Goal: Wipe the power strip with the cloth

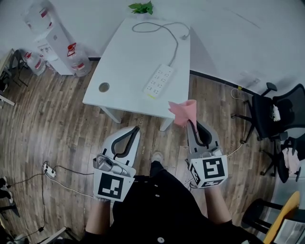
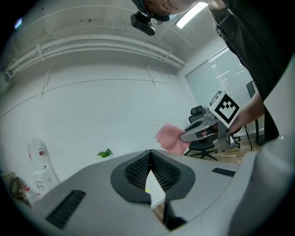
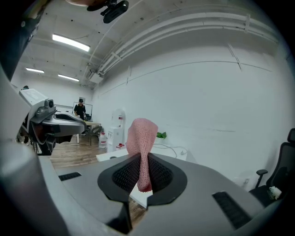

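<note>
A white power strip (image 1: 158,82) lies on the white table (image 1: 125,62), near its front right edge, and its cable (image 1: 167,33) loops toward the back. Both grippers hover in front of the table, short of it. My right gripper (image 1: 191,123) is shut on a pink cloth (image 1: 183,112), which sticks up out of the jaws just off the table's front right corner. In the right gripper view the cloth (image 3: 142,138) stands pinched between the pads (image 3: 123,176). My left gripper (image 1: 137,128) is shut and holds nothing; its jaws meet in the left gripper view (image 2: 150,156).
A small green plant (image 1: 141,7) sits at the table's far edge, and a round cable hole (image 1: 104,87) is at its left front. A water dispenser with bottles (image 1: 52,40) stands at the left. Office chairs (image 1: 281,112) are at the right. Another power strip (image 1: 46,169) lies on the floor.
</note>
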Tool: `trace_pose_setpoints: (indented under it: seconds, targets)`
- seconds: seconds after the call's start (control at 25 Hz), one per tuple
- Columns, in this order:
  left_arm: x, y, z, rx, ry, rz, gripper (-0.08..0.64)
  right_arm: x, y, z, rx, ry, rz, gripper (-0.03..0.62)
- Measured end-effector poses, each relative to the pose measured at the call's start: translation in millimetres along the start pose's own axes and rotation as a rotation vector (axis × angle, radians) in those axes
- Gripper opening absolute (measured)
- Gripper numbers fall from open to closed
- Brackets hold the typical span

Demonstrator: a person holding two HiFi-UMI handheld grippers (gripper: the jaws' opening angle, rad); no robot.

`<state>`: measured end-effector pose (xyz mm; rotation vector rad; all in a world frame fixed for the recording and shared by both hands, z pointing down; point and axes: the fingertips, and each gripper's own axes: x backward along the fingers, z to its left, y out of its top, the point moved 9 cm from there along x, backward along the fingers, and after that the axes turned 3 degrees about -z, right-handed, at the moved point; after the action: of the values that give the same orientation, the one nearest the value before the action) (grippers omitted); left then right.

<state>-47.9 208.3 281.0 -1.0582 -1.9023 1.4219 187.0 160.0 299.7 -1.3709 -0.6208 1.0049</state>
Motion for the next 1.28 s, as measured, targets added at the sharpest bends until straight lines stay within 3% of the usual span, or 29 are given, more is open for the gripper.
trace_pose_setpoints:
  seconds: [0.6, 1.28]
  targets:
    - [-92, -3, 14, 0.016, 0.082, 0.071, 0.014, -68, -3, -91, 0.013, 0.047, 0.011, 0.06]
    - [-129, -14, 34, 0.008, 0.094, 0.082, 0.014, -103, -17, -109, 0.007, 0.077, 0.049, 0.06]
